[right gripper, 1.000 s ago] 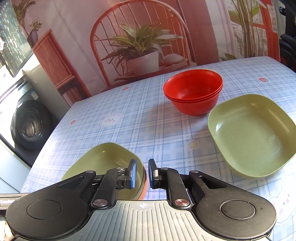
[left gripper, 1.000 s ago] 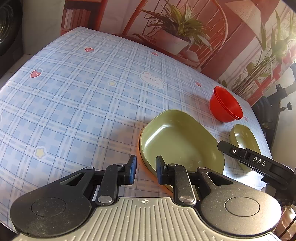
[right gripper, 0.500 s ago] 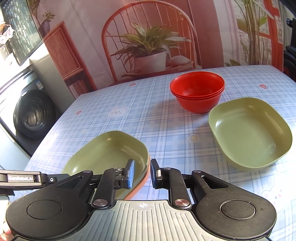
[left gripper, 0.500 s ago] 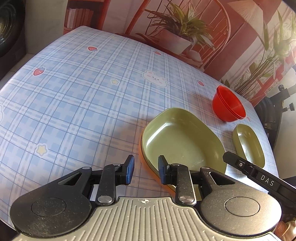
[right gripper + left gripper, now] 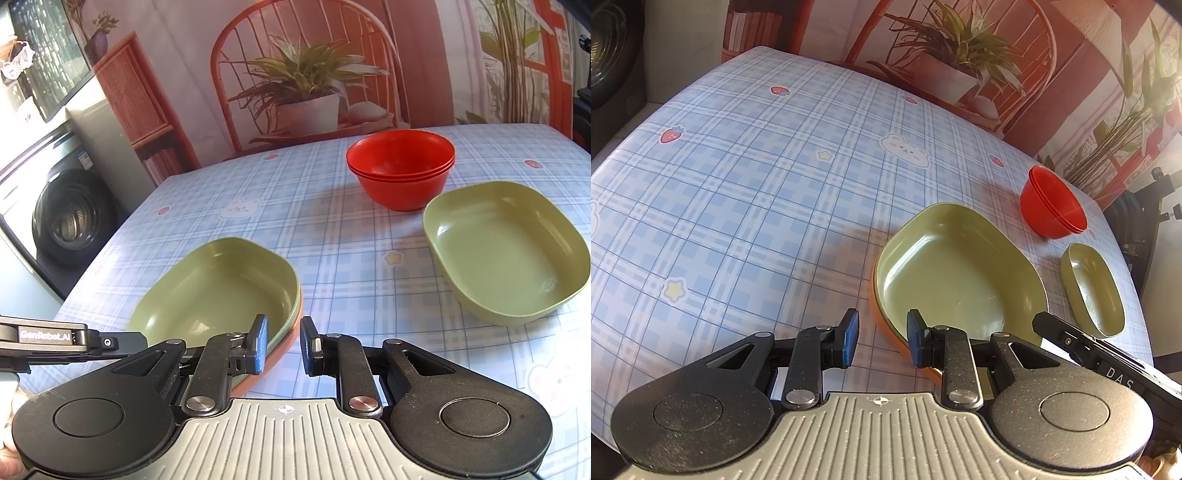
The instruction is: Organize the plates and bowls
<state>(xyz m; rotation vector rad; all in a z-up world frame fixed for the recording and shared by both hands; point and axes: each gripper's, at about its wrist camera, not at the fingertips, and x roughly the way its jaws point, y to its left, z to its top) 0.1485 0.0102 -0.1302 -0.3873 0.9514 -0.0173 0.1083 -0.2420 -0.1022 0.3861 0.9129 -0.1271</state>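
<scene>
now, left wrist view —
left gripper (image 5: 880, 338): jaws parted, holding nothing, low over the table (image 5: 746, 192) at its near edge.
stack (image 5: 956, 273): a green plate nested in an orange plate (image 5: 886, 328), whose rim shows only along the near-left edge. it lies just ahead and to the right of the jaws; the right fingertip (image 5: 915, 338) overlaps the near rim, though contact cannot be told.
long axis: runs away from the jaws, slanting right.
loose plate (image 5: 1095, 291): green, further right, well apart from the stack, near the table's right edge.
bowls (image 5: 1052, 206): red, nested, beyond both plates at the far right.
right gripper (image 5: 1108, 365): only its dark side shows, reaching in from the right beside the stack.

then, right wrist view —
right gripper (image 5: 283, 345): jaws parted, nothing between them.
stack (image 5: 221, 291): ahead and left; the left fingertip (image 5: 258, 343) overlaps the near-right rim, where the orange edge (image 5: 291, 332) shows.
loose plate (image 5: 509, 251): ahead and right, well apart, long axis slanting away to the right.
bowls (image 5: 400, 168): just behind the loose plate, close to its far rim.
left gripper (image 5: 66, 338): enters low from the left, beside the stack.

judgement —
nearer hand: the right one is likely better placed for the loose plate.
in the way: the cloth between plate and stack looks open; the bowls crowd only the far rim.
</scene>
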